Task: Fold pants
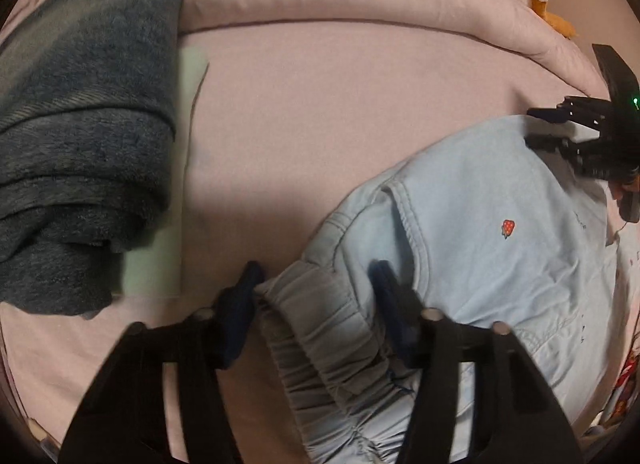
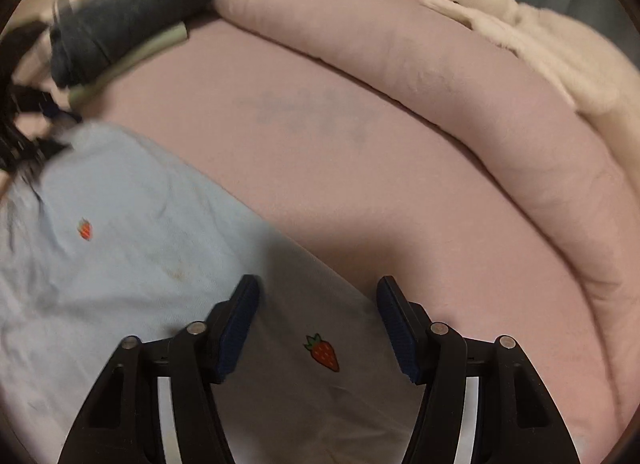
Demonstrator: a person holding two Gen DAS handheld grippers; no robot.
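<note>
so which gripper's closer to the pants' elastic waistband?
Left. The left gripper straddles the gathered waistband, fingers either side. The right gripper is over plain strawberry-print fabric at the other edge.

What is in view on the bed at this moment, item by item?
pants: one, light blue with strawberry prints, lower right on the sheet, elastic waistband between the left tool's fingers
dark towel: one, grey-blue, folded, left
pale green cloth: one, under the towel
sheet: one, pink, under everything
duvet: one, pink, rolled along the far edge
plush toy: one, white with orange beak, on the duvet
left tool: jaws apart
right tool: jaws apart over the pants
</note>
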